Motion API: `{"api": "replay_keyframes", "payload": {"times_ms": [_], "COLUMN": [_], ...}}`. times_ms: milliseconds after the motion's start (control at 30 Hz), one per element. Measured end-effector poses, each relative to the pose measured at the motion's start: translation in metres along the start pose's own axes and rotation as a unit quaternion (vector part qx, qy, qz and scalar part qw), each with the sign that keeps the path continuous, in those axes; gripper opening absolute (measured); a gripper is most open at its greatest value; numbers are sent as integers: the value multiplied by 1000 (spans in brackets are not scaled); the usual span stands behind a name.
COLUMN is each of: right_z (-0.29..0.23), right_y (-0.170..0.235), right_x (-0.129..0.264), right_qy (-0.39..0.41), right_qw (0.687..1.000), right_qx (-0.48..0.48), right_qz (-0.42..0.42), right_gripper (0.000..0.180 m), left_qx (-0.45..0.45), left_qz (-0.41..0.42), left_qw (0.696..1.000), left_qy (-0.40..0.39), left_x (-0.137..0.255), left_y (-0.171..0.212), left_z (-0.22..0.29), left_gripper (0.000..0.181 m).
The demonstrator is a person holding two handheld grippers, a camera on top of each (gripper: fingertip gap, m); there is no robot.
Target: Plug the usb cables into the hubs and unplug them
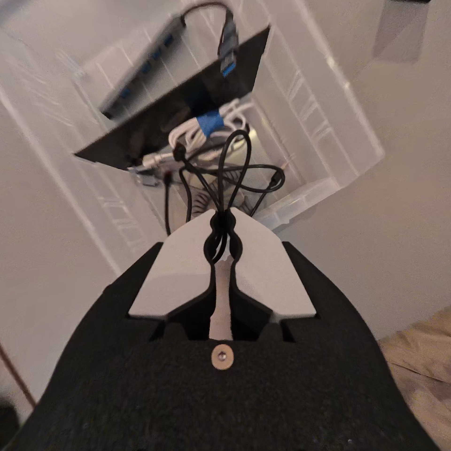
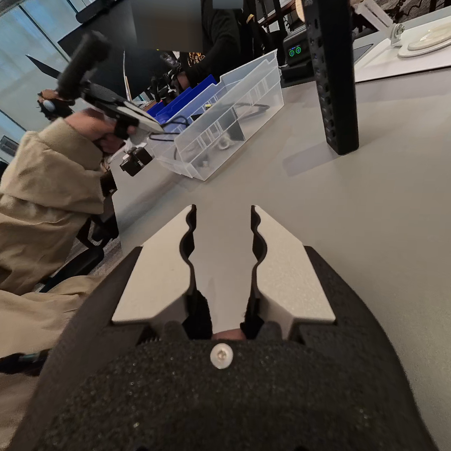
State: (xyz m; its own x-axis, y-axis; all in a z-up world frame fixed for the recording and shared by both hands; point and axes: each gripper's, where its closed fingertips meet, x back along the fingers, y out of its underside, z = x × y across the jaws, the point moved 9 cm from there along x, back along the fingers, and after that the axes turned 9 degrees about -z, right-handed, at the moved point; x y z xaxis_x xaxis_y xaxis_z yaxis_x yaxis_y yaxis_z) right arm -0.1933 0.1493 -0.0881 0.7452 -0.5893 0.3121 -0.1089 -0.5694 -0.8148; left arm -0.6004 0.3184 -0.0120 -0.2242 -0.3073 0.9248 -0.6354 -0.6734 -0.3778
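Left gripper (image 1: 222, 219) clamped on a bundle of thin black cable (image 1: 234, 168), loops trailing into the clear plastic bin (image 1: 317, 136), which also holds white cables (image 1: 192, 136) and a grey hub (image 1: 136, 70) with blue ports. Right gripper (image 2: 223, 212) fingers apart, holding nothing, over bare bench (image 2: 317, 207). Tall black hub (image 2: 332, 80) stands upright, apart from the bin, toward the bench's far edge.

A: Left wrist view?
B: Mounted behind the left tongs (image 1: 223, 219), facing steeply down, close over the clear bin (image 1: 317, 102).
A: Right wrist view?
B: Behind the right tongs (image 2: 223, 212), set low, facing across the tabletop (image 2: 341, 219), well back.
A: Overlap?
B: That bin (image 2: 244, 117); the right view also shows the left tongs (image 2: 156, 128).
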Motion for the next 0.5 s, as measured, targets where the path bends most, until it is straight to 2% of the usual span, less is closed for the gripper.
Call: {"api": "replay_keyframes", "payload": {"times_ms": [33,167,267,367,500], "right_z": [0,0,1,1,2], "right_y": [0,0,-1,-1,-1], "right_x": [0,1,1,1,3], "right_qy": [1,7,8,9,16], "right_qw": [1000,1000,1000,1000,1000], "right_qx": [1,3,1,-1,4], "right_qz": [1,3,6,6,8], "right_gripper": [44,43,43,43,43], "left_qx": [-4,-19,-23,-39,-21], "left_qz": [18,86,130,152,210], "left_qw": [1000,993,987,982,965], "left_qy": [-12,-73,-91,-101,-156], "left_x": [13,66,98,118,146], "left_y": [0,-6,-15,-29,-54], "left_z": [2,4,2,1,-12], "left_gripper": [5,3,3,3,3]}}
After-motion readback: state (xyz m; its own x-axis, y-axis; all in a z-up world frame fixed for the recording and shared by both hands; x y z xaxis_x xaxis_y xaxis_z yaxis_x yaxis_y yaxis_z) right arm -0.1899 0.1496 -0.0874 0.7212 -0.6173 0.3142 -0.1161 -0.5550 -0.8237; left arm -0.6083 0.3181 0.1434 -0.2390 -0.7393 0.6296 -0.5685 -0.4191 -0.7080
